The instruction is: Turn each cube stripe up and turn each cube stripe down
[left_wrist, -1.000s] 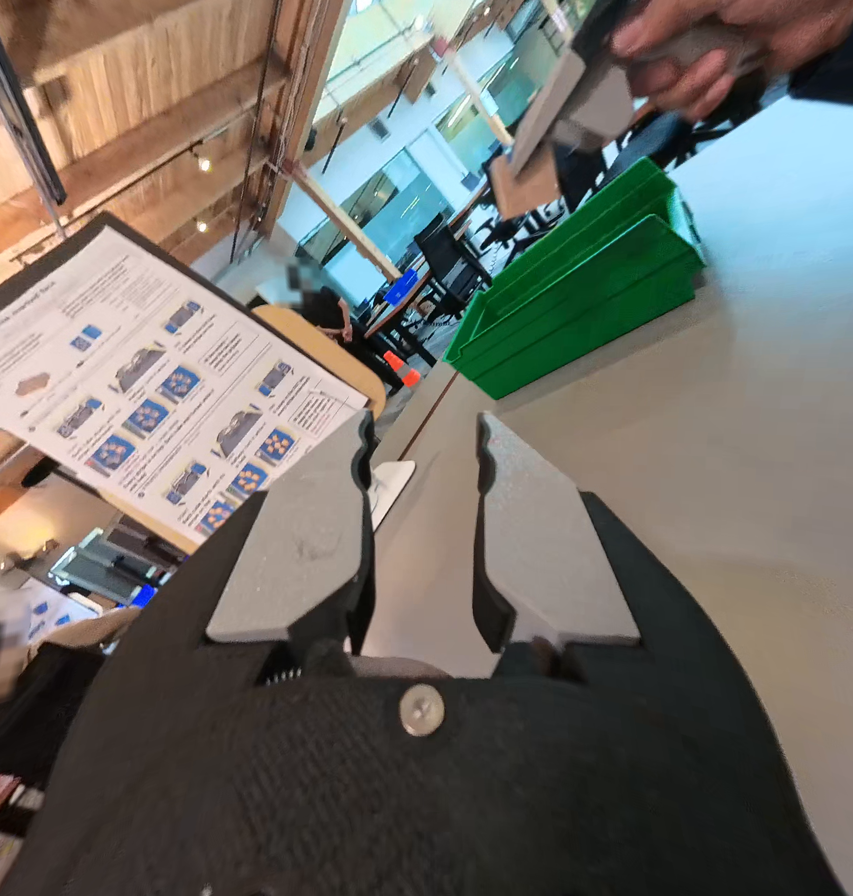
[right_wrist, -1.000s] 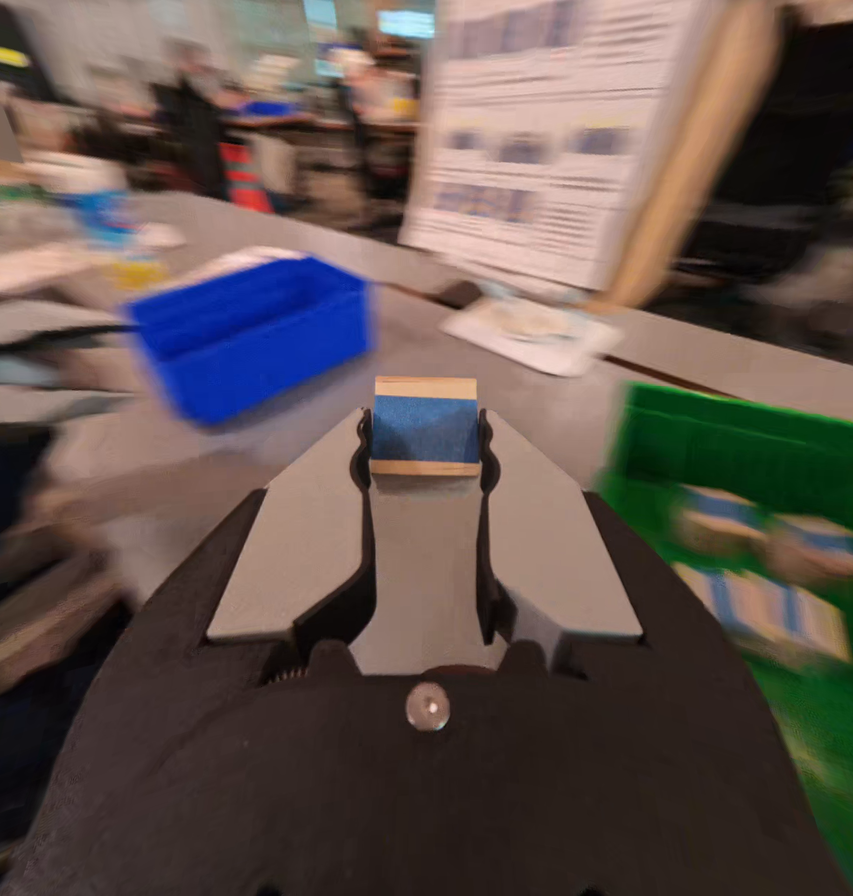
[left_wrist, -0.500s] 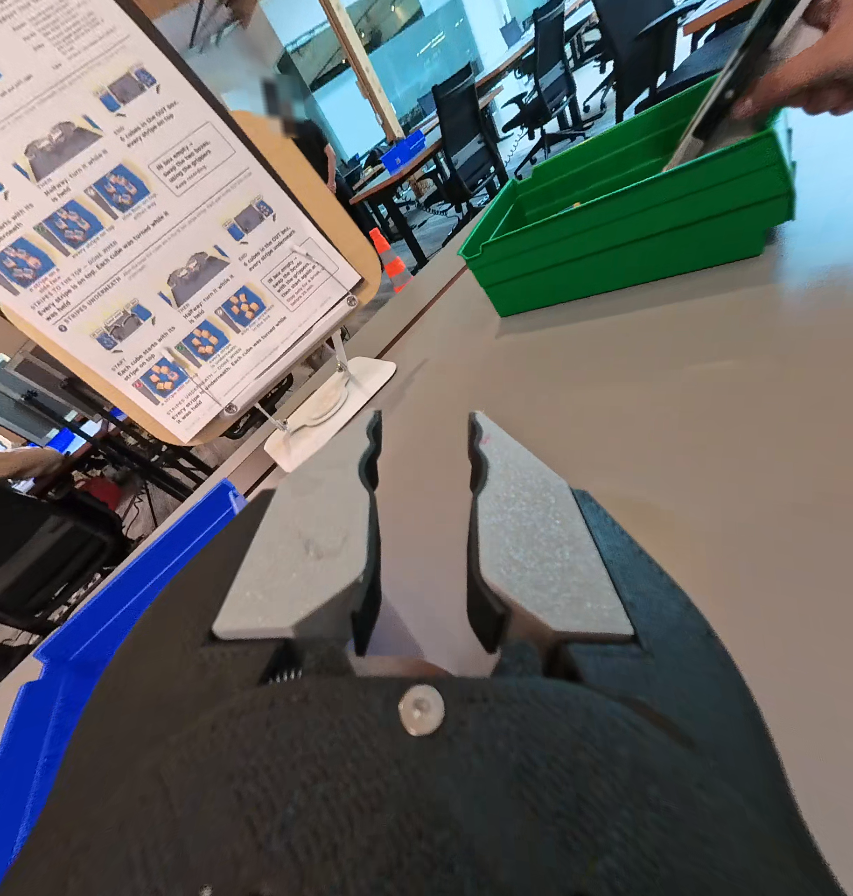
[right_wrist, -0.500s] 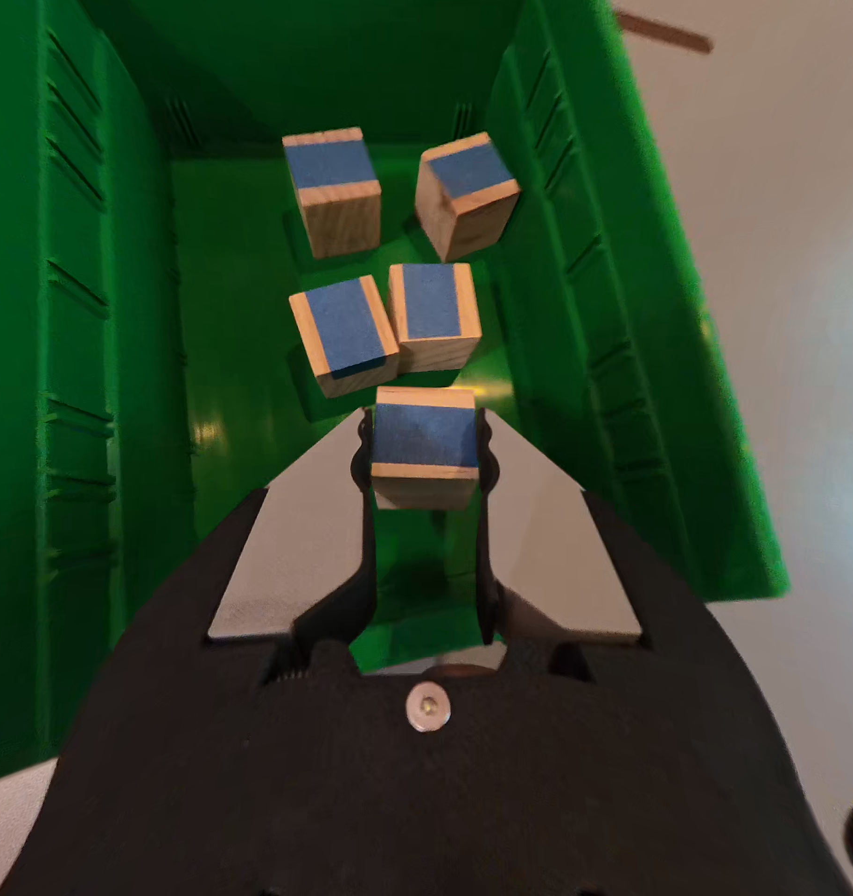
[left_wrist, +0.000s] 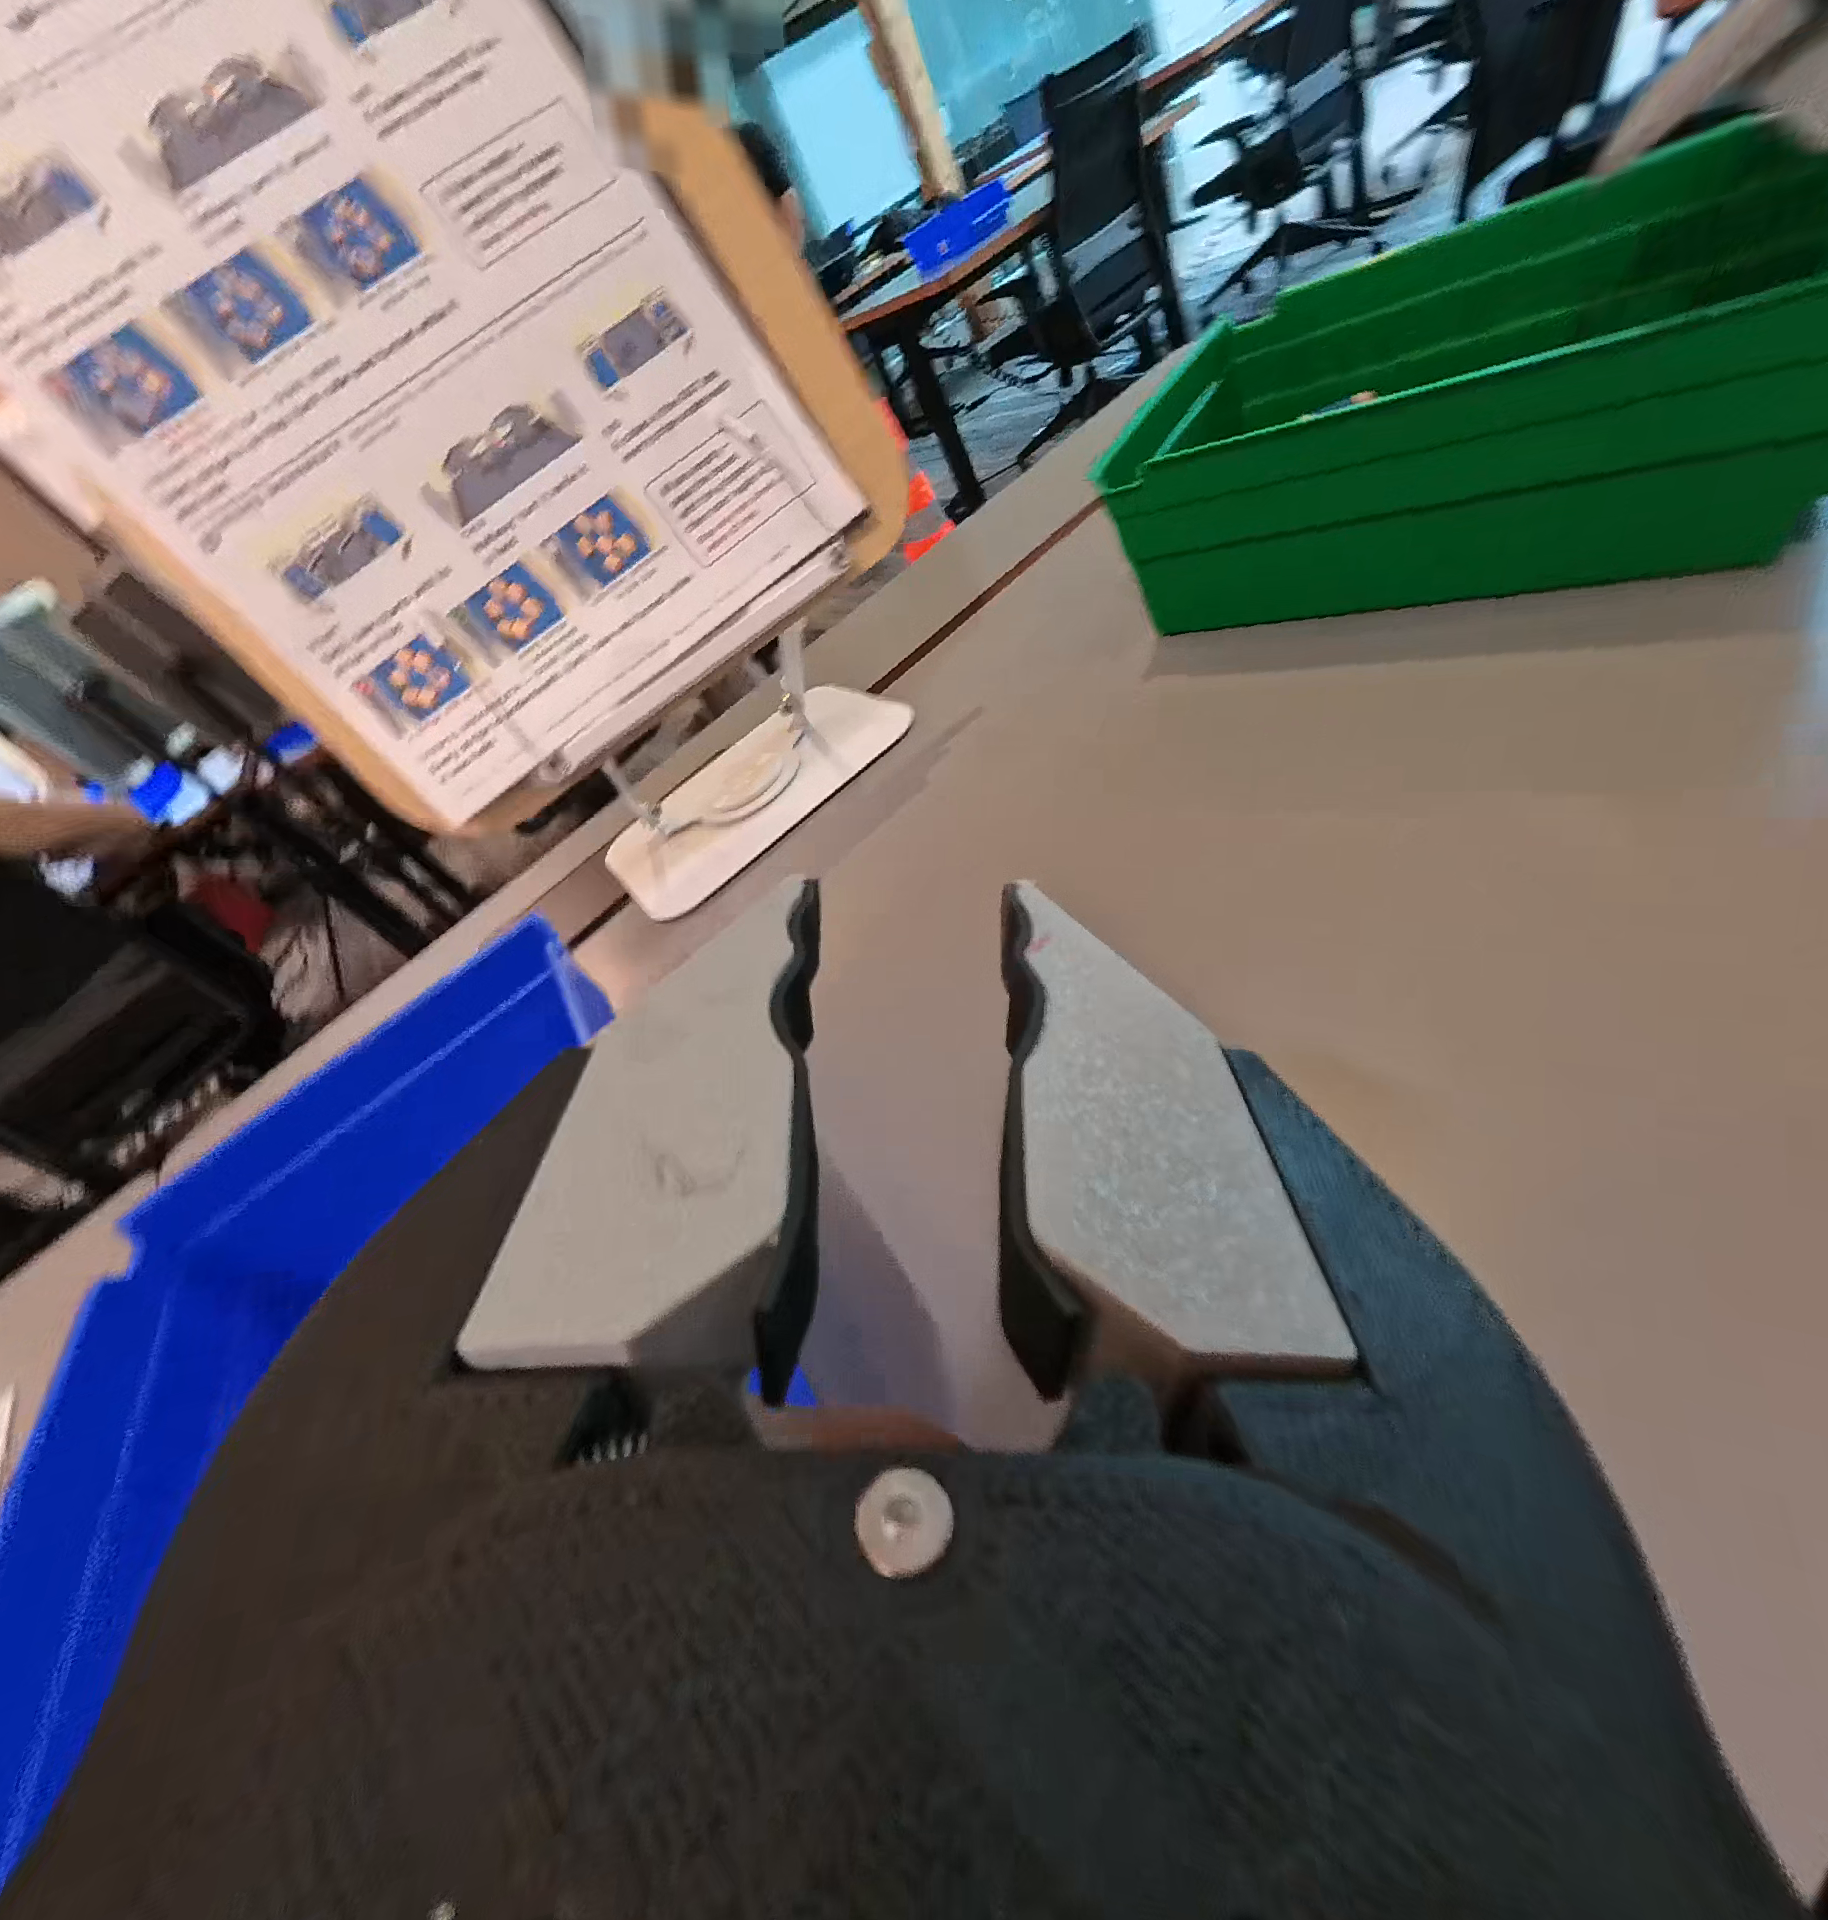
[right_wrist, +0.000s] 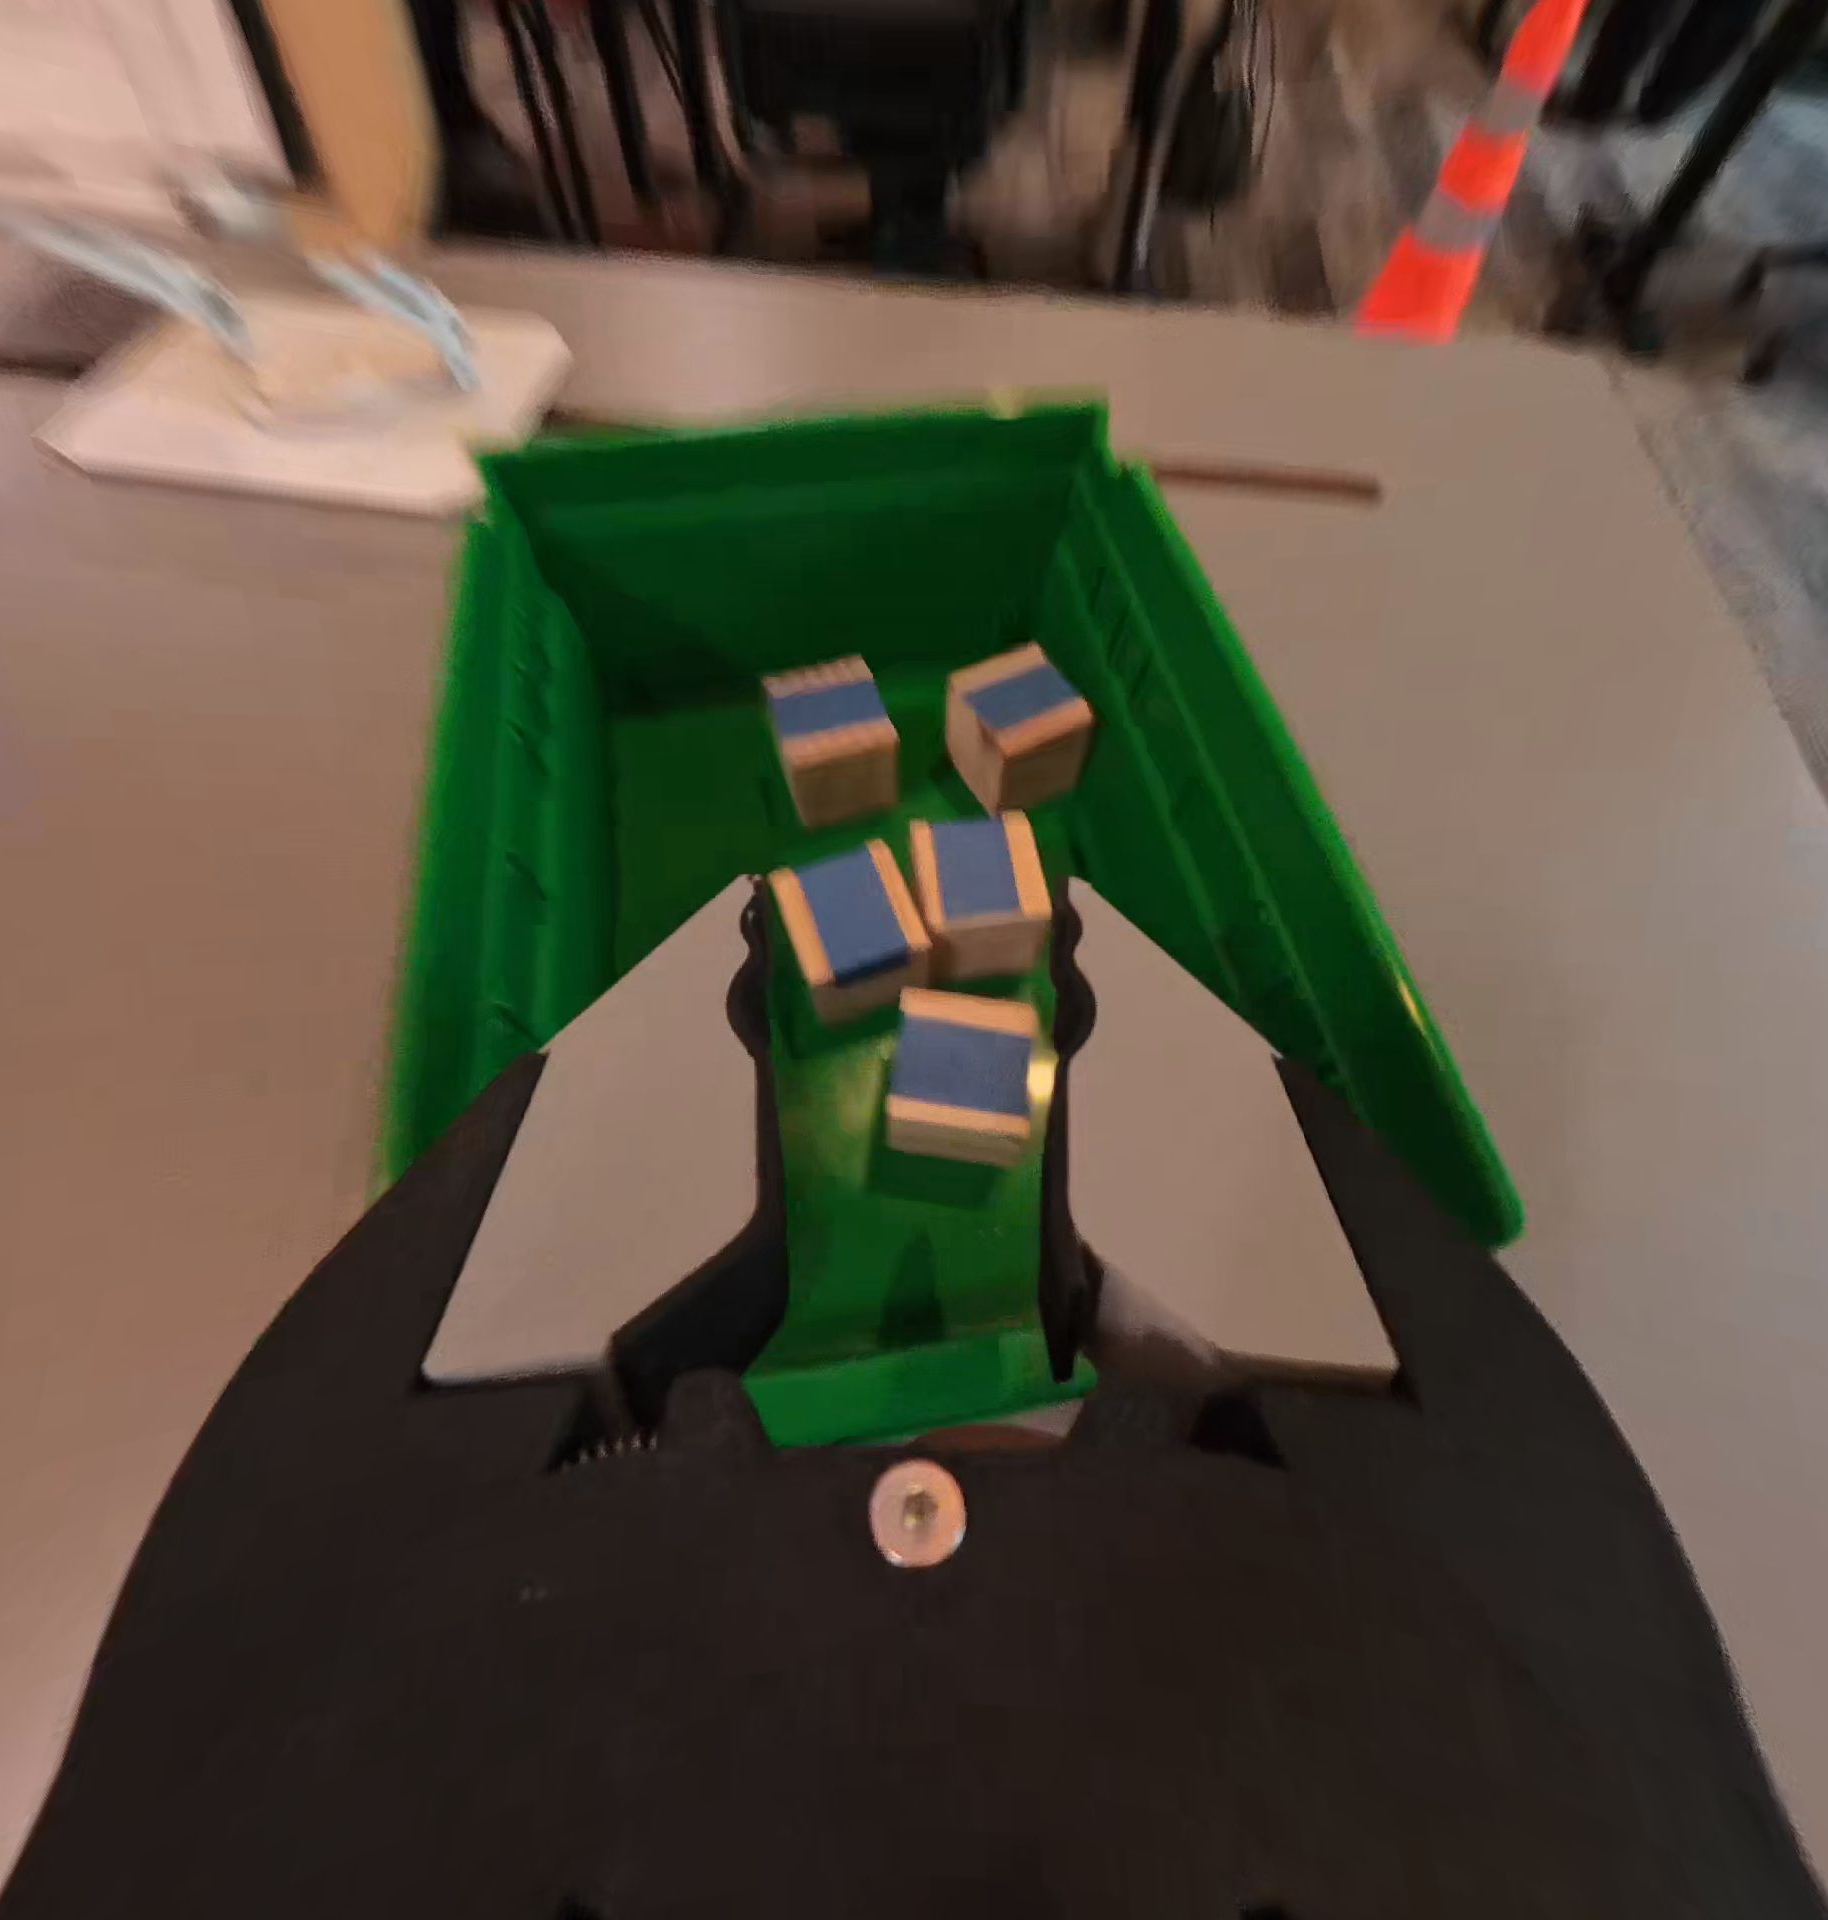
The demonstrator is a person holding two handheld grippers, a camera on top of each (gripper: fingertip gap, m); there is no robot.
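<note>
Several wooden cubes lie in the green bin (right_wrist: 494, 883), each with its blue stripe facing up. The nearest cube (right_wrist: 960, 1075) rests on the bin floor, loose between my right fingers. My right gripper (right_wrist: 908, 914) is open and empty, held above the near end of the bin. My left gripper (left_wrist: 910, 904) is open and empty over the grey table (left_wrist: 1409, 935), beside a blue bin (left_wrist: 318, 1143) on its left. The green bin also shows in the left wrist view (left_wrist: 1512, 540), far right. The inside of the blue bin is hidden.
An instruction board (left_wrist: 370, 364) stands on a white base (left_wrist: 764, 790) at the table's far edge, between the two bins; the base also shows in the right wrist view (right_wrist: 297, 405). Chairs, desks and an orange cone (right_wrist: 1450, 208) lie beyond the table.
My right gripper opened and let go of the cube, which now lies in the green bin; the gripper drew back. My left gripper dropped and swung toward the blue bin.
</note>
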